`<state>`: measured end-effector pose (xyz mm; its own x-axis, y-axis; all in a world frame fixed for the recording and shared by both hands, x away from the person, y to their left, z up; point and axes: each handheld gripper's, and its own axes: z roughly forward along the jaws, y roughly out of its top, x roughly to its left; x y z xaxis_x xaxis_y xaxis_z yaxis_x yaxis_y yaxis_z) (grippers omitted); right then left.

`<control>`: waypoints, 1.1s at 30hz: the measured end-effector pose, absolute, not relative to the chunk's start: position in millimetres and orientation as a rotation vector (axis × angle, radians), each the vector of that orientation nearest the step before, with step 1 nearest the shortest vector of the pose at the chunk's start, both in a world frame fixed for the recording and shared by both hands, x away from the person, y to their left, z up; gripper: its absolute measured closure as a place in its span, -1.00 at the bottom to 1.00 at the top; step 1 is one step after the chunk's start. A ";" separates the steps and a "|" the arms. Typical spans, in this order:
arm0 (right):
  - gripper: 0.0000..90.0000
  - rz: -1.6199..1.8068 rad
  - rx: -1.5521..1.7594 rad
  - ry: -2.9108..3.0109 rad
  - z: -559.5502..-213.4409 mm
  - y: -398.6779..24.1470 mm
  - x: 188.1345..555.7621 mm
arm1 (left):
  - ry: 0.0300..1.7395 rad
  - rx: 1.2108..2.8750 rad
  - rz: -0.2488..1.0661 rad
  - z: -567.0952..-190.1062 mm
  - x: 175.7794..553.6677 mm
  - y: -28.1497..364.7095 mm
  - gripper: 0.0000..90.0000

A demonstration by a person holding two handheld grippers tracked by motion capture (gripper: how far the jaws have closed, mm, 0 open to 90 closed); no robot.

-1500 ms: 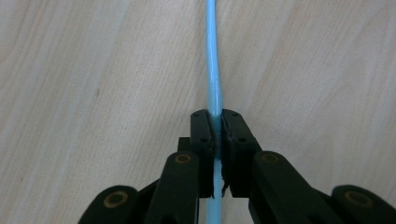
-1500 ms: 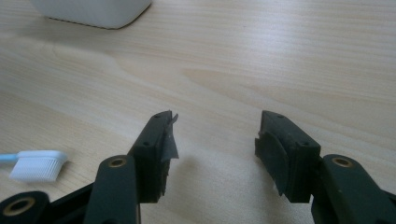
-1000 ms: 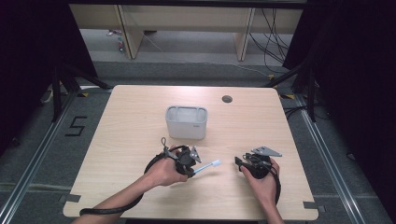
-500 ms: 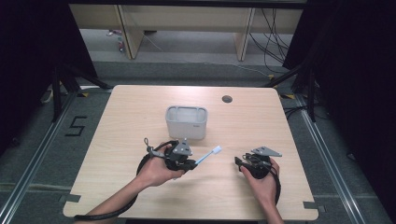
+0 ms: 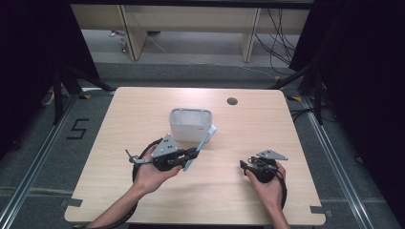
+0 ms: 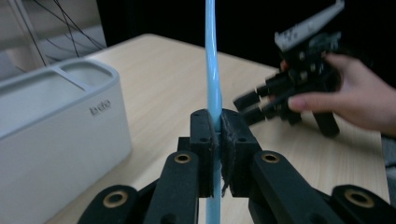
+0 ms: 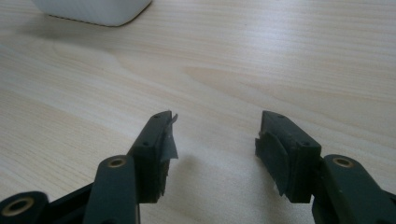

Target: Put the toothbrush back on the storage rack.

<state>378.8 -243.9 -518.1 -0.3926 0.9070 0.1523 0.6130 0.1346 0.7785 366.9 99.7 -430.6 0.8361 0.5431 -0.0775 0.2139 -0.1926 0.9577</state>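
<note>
Pale wooden worktop [image 5: 119,191] fills mid-frame. Your left gripper [image 5: 193,153], left of centre, clamps a light blue toothbrush [image 5: 203,143] whose head reaches the white holder [image 5: 191,131] at centre; your right gripper [image 5: 244,166], lower right, rests with jaws spread, empty.

holder [image 5: 190,125] mid-table [image 5: 119,191] | toothbrush [image 5: 198,149] just right-front of holder

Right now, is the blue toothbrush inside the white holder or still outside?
Outside: the left gripper holds the toothbrush beside the holder.
</note>
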 end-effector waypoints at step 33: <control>-0.01 1.123 1.462 2.074 -517.8 -243.4 378.2 | 0.678 1.390 0.533 -418.4 377.0 140.4 0.85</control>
